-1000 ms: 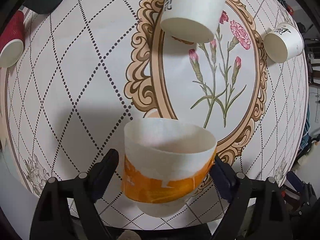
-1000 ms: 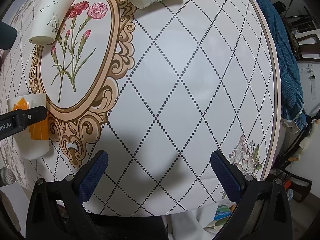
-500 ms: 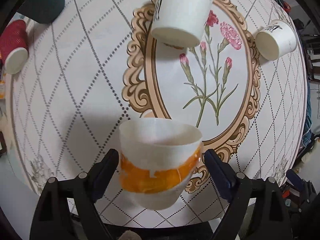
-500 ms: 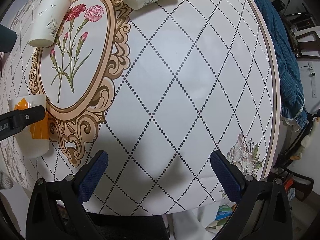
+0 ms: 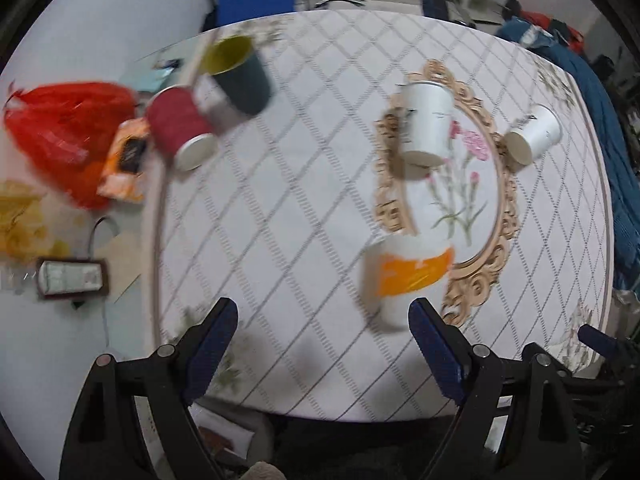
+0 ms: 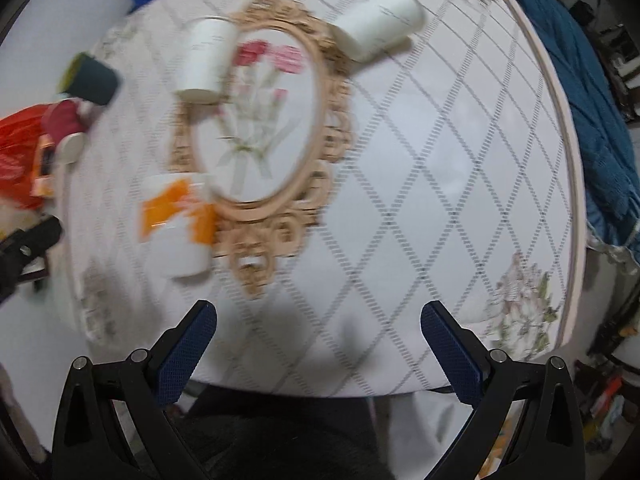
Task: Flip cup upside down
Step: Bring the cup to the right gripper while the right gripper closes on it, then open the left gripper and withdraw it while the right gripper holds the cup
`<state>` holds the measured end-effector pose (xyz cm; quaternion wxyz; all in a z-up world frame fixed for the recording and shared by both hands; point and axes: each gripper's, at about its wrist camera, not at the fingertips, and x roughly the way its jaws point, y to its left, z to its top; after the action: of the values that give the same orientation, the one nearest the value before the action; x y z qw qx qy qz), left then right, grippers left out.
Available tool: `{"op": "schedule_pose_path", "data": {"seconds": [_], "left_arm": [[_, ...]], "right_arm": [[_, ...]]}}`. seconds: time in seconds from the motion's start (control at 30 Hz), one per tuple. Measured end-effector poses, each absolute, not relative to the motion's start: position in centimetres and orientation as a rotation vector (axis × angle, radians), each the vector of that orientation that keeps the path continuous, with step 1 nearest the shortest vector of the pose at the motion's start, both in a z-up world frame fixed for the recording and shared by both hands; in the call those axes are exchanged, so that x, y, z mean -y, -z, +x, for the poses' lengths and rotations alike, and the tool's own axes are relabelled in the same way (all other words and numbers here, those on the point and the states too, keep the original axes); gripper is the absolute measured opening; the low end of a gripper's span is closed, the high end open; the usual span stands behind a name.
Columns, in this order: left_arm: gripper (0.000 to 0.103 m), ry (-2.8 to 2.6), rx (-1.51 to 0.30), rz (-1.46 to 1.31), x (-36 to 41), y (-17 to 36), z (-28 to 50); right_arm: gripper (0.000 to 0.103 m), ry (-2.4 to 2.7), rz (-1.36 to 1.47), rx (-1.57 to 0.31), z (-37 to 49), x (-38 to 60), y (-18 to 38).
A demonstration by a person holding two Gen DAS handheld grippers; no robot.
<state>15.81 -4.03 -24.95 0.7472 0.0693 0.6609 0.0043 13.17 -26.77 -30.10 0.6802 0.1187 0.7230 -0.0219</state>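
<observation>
- The left gripper (image 5: 322, 334) is released, its blue-padded fingers (image 5: 210, 338) spread wide with nothing between them, held above the near edge of the bench (image 5: 304, 208).
- The orange-banded cup (image 5: 404, 276) stands on the bench, mouth down and base up, just ahead of the left gripper's right-hand finger and clear of it, beside the gold oval frame (image 5: 502, 220).
- The right gripper (image 6: 318, 326) is likewise released and holds nothing; the cup lies ahead of its left-hand finger, well apart.
- Beyond the left fingers, two white paper cups (image 5: 426, 124) rest near the frame; a red cup (image 5: 178, 126) and dark cup (image 5: 240, 76) lie far left, blurred.
</observation>
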Motion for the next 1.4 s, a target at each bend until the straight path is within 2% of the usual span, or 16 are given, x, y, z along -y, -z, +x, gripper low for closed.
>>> {"op": "schedule_pose_path", "data": {"seconds": [0.33, 0.4, 0.43, 0.47, 0.53, 0.67, 0.8, 0.9, 0.97, 1.07, 1.13, 1.4], "left_arm": [[0.088, -0.132, -1.468, 0.042, -3.5, 26.0, 13.8], [0.088, -0.159, -1.475, 0.037, -4.5, 27.1, 13.8], [0.094, -0.166, -1.479, 0.030, -5.1, 27.7, 13.8], [0.097, -0.176, -1.483, 0.029, -5.8, 28.7, 13.8], [0.097, -0.194, -1.481, 0.026, -6.7, 30.1, 13.8], [0.097, -0.206, -1.497, -0.005, -7.8, 32.8, 13.8], [0.097, -0.202, -1.533, -0.056, -7.9, 35.1, 13.7], [0.098, -0.201, -1.549, -0.079, -7.8, 36.2, 13.7], [0.098, -0.202, -1.557, -0.093, -7.9, 36.8, 13.7], [0.098, -0.210, -1.568, -0.116, -8.5, 37.5, 13.5], [0.098, -0.218, -1.573, -0.122, -9.0, 37.9, 13.4], [0.098, -0.240, -1.589, -0.145, -11.9, 39.1, 13.5]], "right_arm": [[0.103, -0.116, 0.203, -1.599, 14.3, 18.7, 27.1], [0.103, -0.140, 0.112, -1.588, 15.0, 17.6, 26.8], [0.103, -0.163, 0.050, -1.577, 15.4, 17.0, 26.7], [0.103, -0.198, -0.052, -1.557, 15.9, 16.0, 26.5], [0.103, -0.285, -0.290, -1.501, 16.5, 14.0, 26.1], [0.103, -0.528, -0.986, -1.250, 15.1, 9.0, 26.5], [0.103, -0.858, -1.639, -0.920, 10.5, 6.9, 29.6], [0.103, -1.092, -2.052, -0.596, 6.7, 8.2, 32.2], [0.103, -1.222, -2.282, -0.312, 4.9, 9.8, 34.0], [0.103, -1.349, -2.481, 0.006, 4.5, 11.3, 36.0], [0.103, -1.397, -2.539, 0.115, 4.9, 11.5, 36.9], [0.103, -1.505, -2.603, 0.175, 5.8, 10.0, 39.5]]}}
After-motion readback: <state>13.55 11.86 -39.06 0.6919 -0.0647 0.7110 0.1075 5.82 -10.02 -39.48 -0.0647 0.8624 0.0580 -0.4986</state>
